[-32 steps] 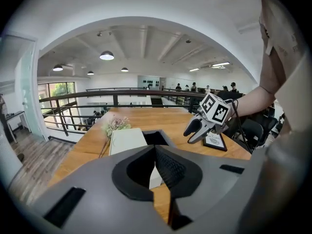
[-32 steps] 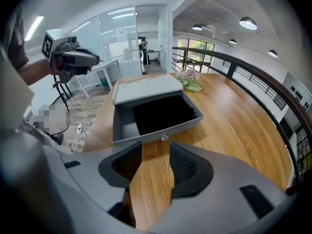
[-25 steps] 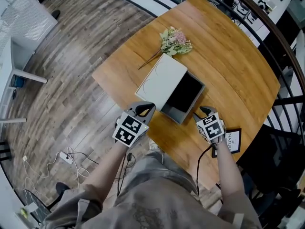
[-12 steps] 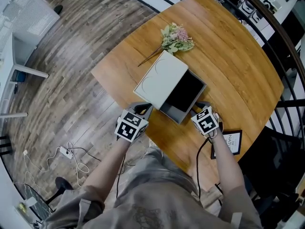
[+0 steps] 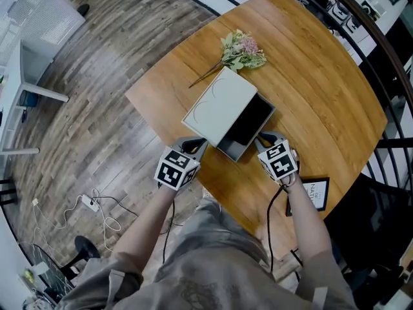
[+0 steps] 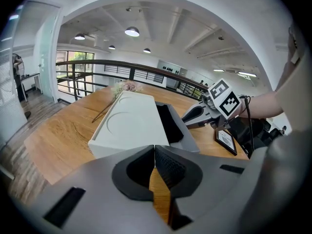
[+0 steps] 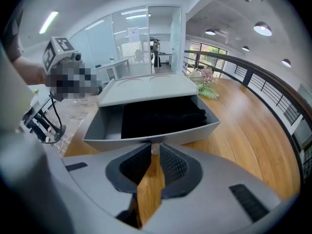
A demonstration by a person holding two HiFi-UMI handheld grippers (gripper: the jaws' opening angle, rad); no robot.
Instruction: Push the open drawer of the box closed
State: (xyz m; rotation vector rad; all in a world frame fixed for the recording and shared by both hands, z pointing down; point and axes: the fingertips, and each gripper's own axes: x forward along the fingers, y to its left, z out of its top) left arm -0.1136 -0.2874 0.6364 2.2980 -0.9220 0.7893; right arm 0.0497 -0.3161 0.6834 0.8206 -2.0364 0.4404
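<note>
White rectangular box [image 5: 219, 105]: grey open drawer [image 5: 232, 152] projects toward 4 o'clock. Right gripper [image 5: 266, 137] at drawer front, jaws closing, nothing between. Left gripper [image 5: 193, 144] at box's 7 o'clock, jaws together, empty

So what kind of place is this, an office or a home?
Probably an office or showroom mezzanine: glass-walled rooms, a black railing along the edge, and round ceiling lamps on bare concrete.

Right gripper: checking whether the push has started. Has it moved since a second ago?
Yes: the right gripper moved from the framed card toward the drawer, jaws closing on nothing.
</note>
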